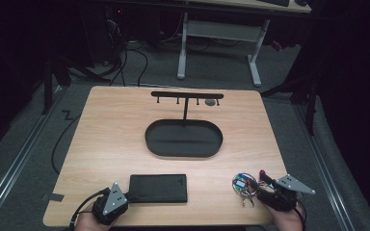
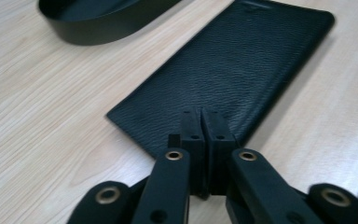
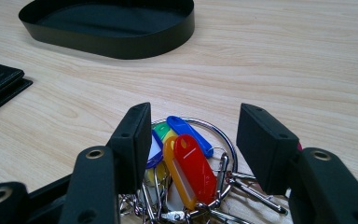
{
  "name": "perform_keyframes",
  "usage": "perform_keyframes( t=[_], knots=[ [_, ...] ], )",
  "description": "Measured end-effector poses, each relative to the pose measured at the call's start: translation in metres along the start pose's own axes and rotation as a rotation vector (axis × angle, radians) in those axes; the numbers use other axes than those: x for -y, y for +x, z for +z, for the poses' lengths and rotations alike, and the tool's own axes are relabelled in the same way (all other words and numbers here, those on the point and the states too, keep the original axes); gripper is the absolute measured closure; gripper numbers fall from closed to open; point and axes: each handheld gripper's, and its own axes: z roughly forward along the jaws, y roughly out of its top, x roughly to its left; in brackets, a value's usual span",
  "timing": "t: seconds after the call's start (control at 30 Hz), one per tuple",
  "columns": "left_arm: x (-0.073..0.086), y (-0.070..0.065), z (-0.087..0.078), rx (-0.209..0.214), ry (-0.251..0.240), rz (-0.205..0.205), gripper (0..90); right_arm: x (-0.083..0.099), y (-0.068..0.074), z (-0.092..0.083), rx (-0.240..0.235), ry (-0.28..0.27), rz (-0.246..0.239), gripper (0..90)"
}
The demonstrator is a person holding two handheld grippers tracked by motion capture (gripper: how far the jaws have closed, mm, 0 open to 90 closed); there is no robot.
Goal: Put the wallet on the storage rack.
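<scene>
My left hand-held gripper closed at the near-left end of a black leather wallet lying on the surface, nothing visibly clamped, my right hand-held gripper open over a key ring with coloured tags, near right.

Each matte black plastic claw, left and right, carries a grey three-cornered plate dotted with small holes, brass-ringed pivot rivets along its linkage arms, blocky square pads, and a trailing black cable.
</scene>
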Motion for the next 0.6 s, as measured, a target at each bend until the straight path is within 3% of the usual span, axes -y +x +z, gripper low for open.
perform_keyframes(
  t=[0.17, 0.2, 0.27, 0.43, 0.6],
  knots=[
    [0.008, 0.010, 0.004, -0.041, 0.047, -0.043, 89.9, 0.000, 0.000, 0.001, -0.004, 0.006, 0.000, 45.7],
    [0.011, 0.016, 0.006, -0.059, 0.071, -0.067, 89.9, 0.000, 0.000, 0.001, -0.004, 0.005, 0.000, 45.7],
    [0.014, 0.019, 0.008, -0.057, 0.086, -0.075, 89.9, 0.000, 0.001, 0.002, -0.006, 0.006, 0.001, 45.8],
    [0.013, 0.014, 0.011, -0.048, 0.102, -0.052, 90.0, 0.000, 0.001, 0.002, -0.007, 0.007, -0.001, 45.8],
    [0.010, 0.003, 0.009, -0.006, 0.093, -0.029, 90.0, 0.000, 0.000, 0.002, -0.009, 0.008, 0.002, 45.8]
  ],
)
